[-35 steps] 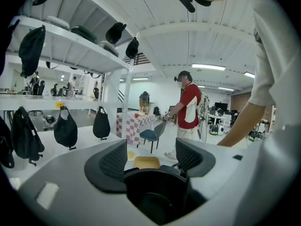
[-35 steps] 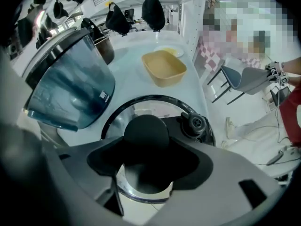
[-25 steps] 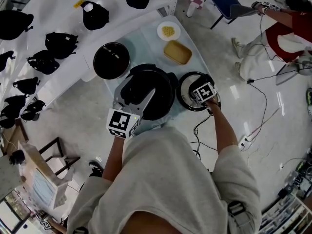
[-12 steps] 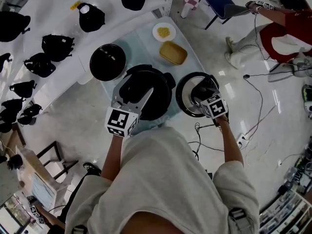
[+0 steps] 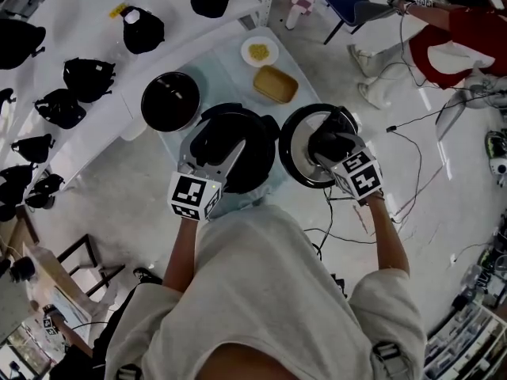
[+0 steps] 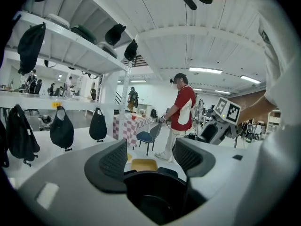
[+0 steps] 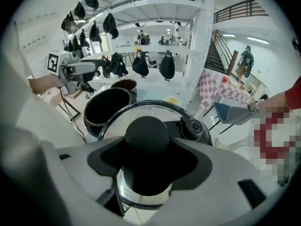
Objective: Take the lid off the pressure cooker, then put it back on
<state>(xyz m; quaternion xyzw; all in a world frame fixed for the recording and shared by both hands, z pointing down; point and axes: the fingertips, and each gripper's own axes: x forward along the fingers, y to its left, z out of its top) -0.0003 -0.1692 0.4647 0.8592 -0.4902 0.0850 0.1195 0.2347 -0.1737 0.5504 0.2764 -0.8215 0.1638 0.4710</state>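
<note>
The round lid point(image 5: 299, 147), clear glass in a dark rim with a smooth black knob, is being held just right of the open pressure cooker point(image 5: 230, 145), its knob turned up towards the head camera; being a disc, it is showing no long axis. The knob is being clamped by the right tongs point(image 7: 148, 157). The left tongs point(image 6: 150, 158) are being held apart over the cooker's near left rim. On the pale counter point(image 5: 230, 66), a rectangular yellow container point(image 5: 275, 84) is lying farther off.
</note>
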